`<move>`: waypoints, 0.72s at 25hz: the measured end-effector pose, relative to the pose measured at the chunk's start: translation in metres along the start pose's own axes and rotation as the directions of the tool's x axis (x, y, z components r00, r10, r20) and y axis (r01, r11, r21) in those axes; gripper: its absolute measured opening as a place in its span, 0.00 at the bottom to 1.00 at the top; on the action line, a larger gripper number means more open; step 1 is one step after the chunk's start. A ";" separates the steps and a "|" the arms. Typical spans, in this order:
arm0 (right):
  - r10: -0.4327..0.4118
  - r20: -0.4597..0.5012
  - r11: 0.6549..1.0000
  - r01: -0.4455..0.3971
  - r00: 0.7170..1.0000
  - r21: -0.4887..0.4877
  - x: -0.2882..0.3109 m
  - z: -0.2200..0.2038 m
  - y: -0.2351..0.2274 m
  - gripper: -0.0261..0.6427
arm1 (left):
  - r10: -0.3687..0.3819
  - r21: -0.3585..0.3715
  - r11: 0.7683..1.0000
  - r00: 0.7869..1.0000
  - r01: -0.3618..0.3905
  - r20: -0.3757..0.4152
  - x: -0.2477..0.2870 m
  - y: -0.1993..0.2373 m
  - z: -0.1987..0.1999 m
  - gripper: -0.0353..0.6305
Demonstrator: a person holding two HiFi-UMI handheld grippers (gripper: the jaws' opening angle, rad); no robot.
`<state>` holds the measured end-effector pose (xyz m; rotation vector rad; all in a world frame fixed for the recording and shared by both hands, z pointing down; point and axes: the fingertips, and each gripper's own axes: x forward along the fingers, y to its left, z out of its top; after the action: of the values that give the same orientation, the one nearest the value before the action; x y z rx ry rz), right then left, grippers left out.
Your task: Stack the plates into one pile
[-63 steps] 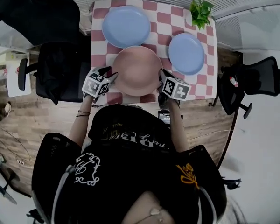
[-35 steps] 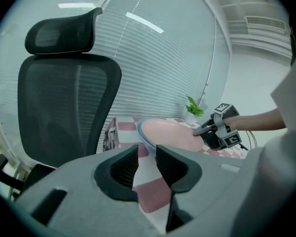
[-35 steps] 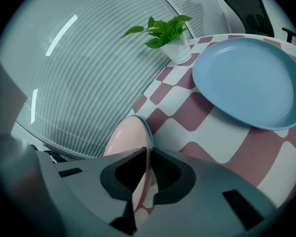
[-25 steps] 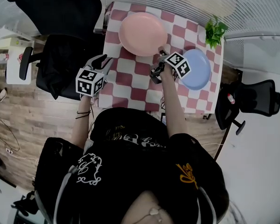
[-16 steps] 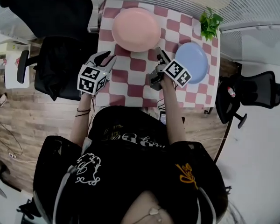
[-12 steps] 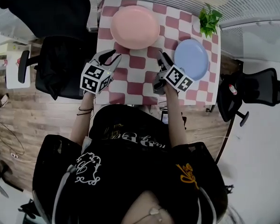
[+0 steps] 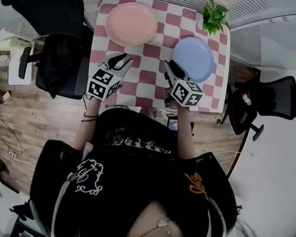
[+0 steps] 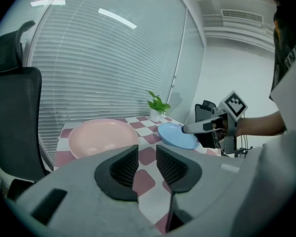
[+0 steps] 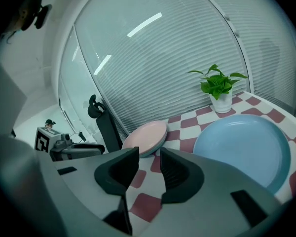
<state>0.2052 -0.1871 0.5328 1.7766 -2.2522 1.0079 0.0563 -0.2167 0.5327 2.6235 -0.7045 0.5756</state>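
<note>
Head view, blue plate (image 7: 193, 58) beside right gripper (image 7: 171, 69), empty jaws just narrowed

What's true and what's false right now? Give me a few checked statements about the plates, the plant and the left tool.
1. The round pink plate rests on top of a blue plate. True.
2. The second round blue plate is already on that pile. False: it lies alone on the red-and-white checked table, to the right of the pile.
3. The green potted plant stands at the table's far right corner. True.
4. The left tool grips a plate. False: its jaws stand apart with nothing between them.
</note>
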 end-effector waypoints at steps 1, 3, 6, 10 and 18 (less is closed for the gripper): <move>0.007 -0.007 1.000 -0.007 1.000 -0.015 -0.007 0.000 -0.006 0.23 | 0.020 -0.006 1.000 1.000 -0.020 -0.001 0.004 -0.005 0.002 0.22; 0.016 -0.025 0.999 -0.017 1.000 -0.047 -0.022 -0.002 -0.020 0.22 | 0.054 -0.018 0.998 0.999 -0.054 0.001 0.011 -0.019 0.006 0.22; 0.034 -0.038 0.994 -0.038 0.999 -0.103 -0.045 0.001 -0.042 0.20 | 0.095 -0.043 0.995 0.995 -0.094 0.012 0.021 -0.041 0.010 0.22; 0.049 -0.051 0.987 -0.056 0.998 -0.148 -0.072 0.006 -0.078 0.18 | 0.134 -0.079 0.988 0.991 -0.132 0.012 0.037 -0.075 0.006 0.22; 0.030 -0.083 0.991 -0.041 0.996 -0.125 -0.104 0.001 -0.150 0.18 | 0.118 -0.099 0.988 0.992 -0.123 -0.054 0.089 -0.137 -0.013 0.22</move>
<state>0.3721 -0.1165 0.5487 1.6214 -2.2521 0.9039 0.1968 -0.1347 0.5534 2.4778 -0.8585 0.6178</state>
